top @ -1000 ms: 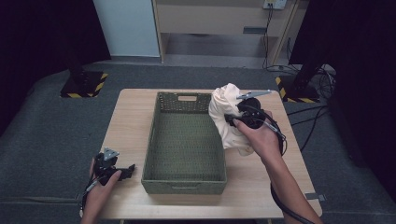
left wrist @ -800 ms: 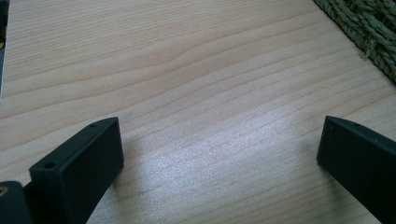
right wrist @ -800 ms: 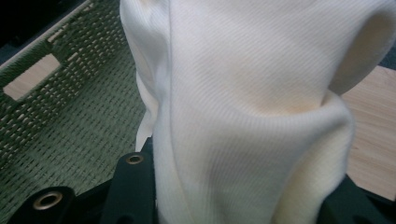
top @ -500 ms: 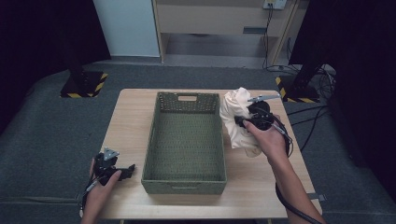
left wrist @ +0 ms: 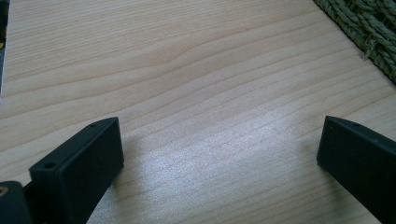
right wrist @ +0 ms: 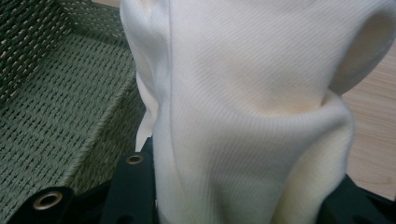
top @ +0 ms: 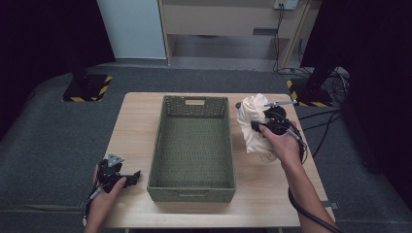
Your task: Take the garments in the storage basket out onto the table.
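A cream ribbed cloth [top: 251, 127] hangs bunched from my right gripper [top: 262, 125], just right of the green woven basket [top: 192, 180] and at its rim height. In the right gripper view the cloth [right wrist: 243, 107] stands between the black jaws, which are shut on it, with the basket's wall [right wrist: 51, 112] to the left. My left gripper [top: 127, 178] rests low at the table's front left corner, jaws wide open. In the left gripper view its fingers [left wrist: 79, 163] span bare wood, with the basket's corner [left wrist: 369, 32] at the upper right.
The wooden table [top: 141, 121] carries the basket in its middle; nothing lies inside the basket. Hazard-striped stand bases [top: 86, 88] sit on the grey floor behind the table at both sides, and cables [top: 325, 121] trail at the right.
The right hand has carried the cloth to the right and lower, away from the basket's far right corner toward the table beside it. The left hand has kept still.
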`<control>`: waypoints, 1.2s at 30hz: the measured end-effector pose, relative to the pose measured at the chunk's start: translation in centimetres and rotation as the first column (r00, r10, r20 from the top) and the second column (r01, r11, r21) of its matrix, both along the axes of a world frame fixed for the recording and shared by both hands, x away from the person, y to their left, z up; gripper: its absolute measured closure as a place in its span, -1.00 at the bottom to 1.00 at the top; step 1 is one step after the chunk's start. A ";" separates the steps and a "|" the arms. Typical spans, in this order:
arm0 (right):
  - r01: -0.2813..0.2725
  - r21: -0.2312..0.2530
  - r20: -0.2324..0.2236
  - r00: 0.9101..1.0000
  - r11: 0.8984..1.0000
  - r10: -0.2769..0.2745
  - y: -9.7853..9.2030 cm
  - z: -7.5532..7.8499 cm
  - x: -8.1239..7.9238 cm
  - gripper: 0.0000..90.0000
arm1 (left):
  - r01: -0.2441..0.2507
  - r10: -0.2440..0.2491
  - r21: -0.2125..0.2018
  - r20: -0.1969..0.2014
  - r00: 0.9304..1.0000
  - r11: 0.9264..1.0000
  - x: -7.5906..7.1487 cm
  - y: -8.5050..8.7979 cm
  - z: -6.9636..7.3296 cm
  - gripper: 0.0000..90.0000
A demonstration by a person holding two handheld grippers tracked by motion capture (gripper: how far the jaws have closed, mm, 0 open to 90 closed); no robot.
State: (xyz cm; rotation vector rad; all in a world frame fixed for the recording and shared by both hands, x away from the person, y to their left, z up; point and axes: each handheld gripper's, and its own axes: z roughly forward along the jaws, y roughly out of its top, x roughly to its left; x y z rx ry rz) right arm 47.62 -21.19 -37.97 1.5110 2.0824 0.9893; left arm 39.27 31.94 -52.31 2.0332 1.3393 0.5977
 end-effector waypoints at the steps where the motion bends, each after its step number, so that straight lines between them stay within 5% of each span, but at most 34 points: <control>1: 0.002 -0.002 -0.001 1.000 1.000 -0.002 0.0 0.0 0.0 0.25 | 0.000 0.000 0.000 0.000 1.000 1.000 0.0 0.0 0.0 -1.00; 16: 0.025 -0.001 -0.022 0.999 1.000 -0.025 -0.5 -1.4 1.1 0.25 | 0.000 0.000 0.000 0.000 1.000 1.000 0.0 0.0 0.0 -1.00; 36: 0.078 -0.005 -0.069 0.995 0.997 -0.078 -1.1 -6.6 3.3 0.25 | 0.000 0.000 0.000 0.000 1.000 1.000 0.0 0.0 0.0 -1.00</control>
